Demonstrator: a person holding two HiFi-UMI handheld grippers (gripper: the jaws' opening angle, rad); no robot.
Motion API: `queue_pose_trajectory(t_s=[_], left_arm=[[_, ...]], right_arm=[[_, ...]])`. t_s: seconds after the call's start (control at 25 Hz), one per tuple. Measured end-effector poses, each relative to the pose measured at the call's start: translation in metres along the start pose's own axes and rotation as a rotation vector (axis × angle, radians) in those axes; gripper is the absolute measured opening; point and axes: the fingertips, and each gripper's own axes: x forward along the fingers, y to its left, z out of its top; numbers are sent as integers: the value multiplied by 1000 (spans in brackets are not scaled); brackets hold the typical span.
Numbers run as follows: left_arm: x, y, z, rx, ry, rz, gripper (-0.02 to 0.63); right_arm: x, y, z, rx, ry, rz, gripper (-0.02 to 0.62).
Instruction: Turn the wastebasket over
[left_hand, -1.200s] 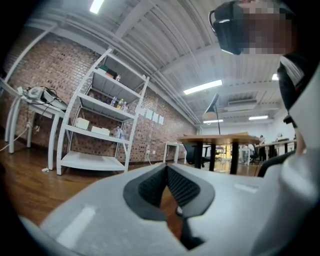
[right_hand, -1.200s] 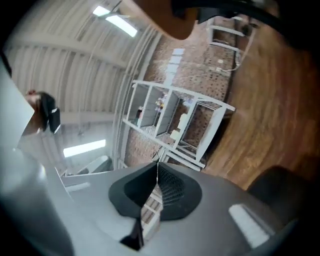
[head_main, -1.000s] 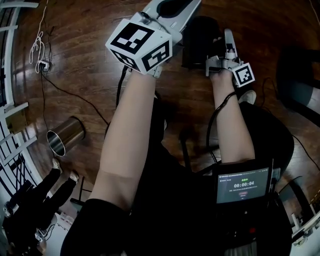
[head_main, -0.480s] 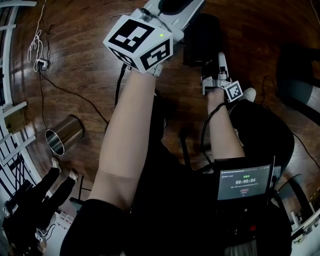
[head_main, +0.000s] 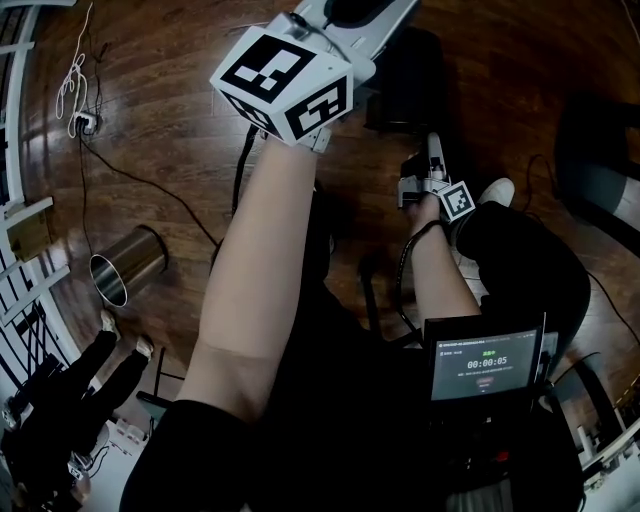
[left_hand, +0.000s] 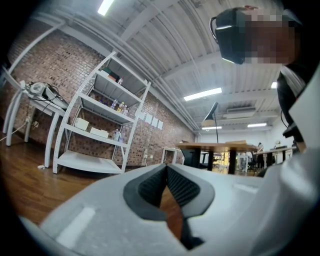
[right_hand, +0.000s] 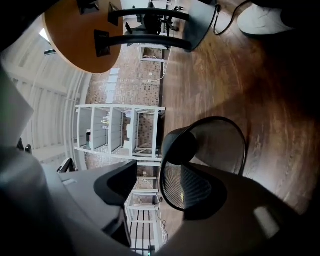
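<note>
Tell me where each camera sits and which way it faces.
Head view: head-mounted, steeply down at floor; both arms.
Left gripper view: on left gripper, level toward shelves; shut jaws.
Right gripper view: on right gripper, toward wastebasket; jaws just opened, gripping nothing.
Head and right gripper views share the wastebasket.

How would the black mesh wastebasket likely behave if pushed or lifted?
The wastebasket is see-through mesh with a thin rim, so probably light for its size. Its round shape suggests it could roll once on its side. The glossy wood floor may let it slide when pushed.
</note>
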Motion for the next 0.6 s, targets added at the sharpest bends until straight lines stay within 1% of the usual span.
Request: queue_pose_trajectory(t_s=[0.16,0.4,0.44,0.48,0.52,0.56,0.6], left_arm=[[-4,3,2,-8,-5,3,0],[-10,7,8,-16,7,25,0],[-11,8,9,-16,9,28,0],[-12,9,9,-16,9,30,0],[-12,10,9,-18,10,31,0],[-12,10,8,-21,10,31,0],[-12,10,8,-23,9,31,0]], right_arm=[[20,-5,-7,-4,12,-1,272],[70,-10,-15,6,26,-9,270],[78,-8,-16,14,26,-3,237],[85,-5,-17,29,21,0,134],[91,-2,-17,48,11,-2,80],[97,1,-17,66,1,-2,31],[103,6,-16,72,-2,4,24]])
